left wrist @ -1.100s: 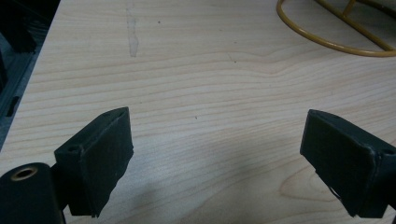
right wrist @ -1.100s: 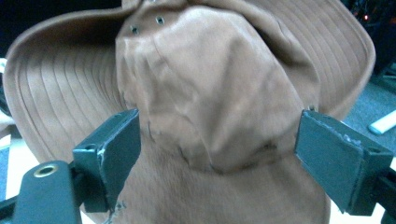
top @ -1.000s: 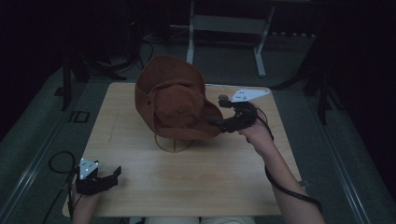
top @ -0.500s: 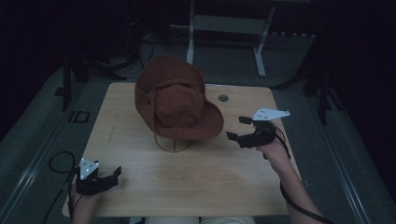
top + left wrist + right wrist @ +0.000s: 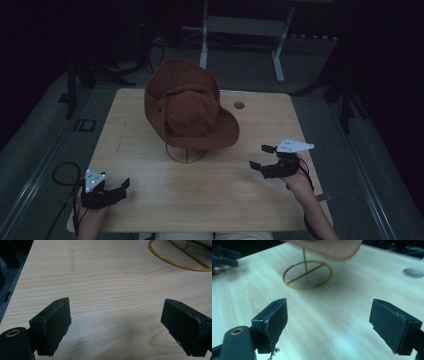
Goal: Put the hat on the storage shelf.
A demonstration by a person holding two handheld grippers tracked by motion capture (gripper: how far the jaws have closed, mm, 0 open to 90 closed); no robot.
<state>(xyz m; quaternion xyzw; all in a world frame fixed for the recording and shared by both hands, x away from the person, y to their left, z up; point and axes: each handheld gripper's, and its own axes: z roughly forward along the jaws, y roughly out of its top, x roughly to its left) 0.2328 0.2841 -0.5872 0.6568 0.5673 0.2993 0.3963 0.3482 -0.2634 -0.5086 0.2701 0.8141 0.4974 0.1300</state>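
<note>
A brown wide-brimmed hat (image 5: pixel 187 106) rests tilted on a gold wire stand (image 5: pixel 186 152) at the middle of the wooden table (image 5: pixel 210 200). My right gripper (image 5: pixel 261 156) is open, low over the table to the right of the hat, apart from the brim. In the right gripper view the stand's ring base (image 5: pixel 307 275) lies ahead, with the hat brim (image 5: pixel 329 247) above it. My left gripper (image 5: pixel 120 186) is open at the table's near left corner. The left gripper view has bare wood between the jaws and part of the ring base (image 5: pixel 180 257) at the top right.
A round cable hole (image 5: pixel 239 105) sits in the table behind the hat's right side. A cable (image 5: pixel 62 175) loops off the table's left edge. A metal frame (image 5: pixel 245 30) stands on the floor beyond the far edge.
My right gripper has let go of the hat brim and drawn back toward the near right of the table. The hat stays on its stand. The left gripper has not moved.
</note>
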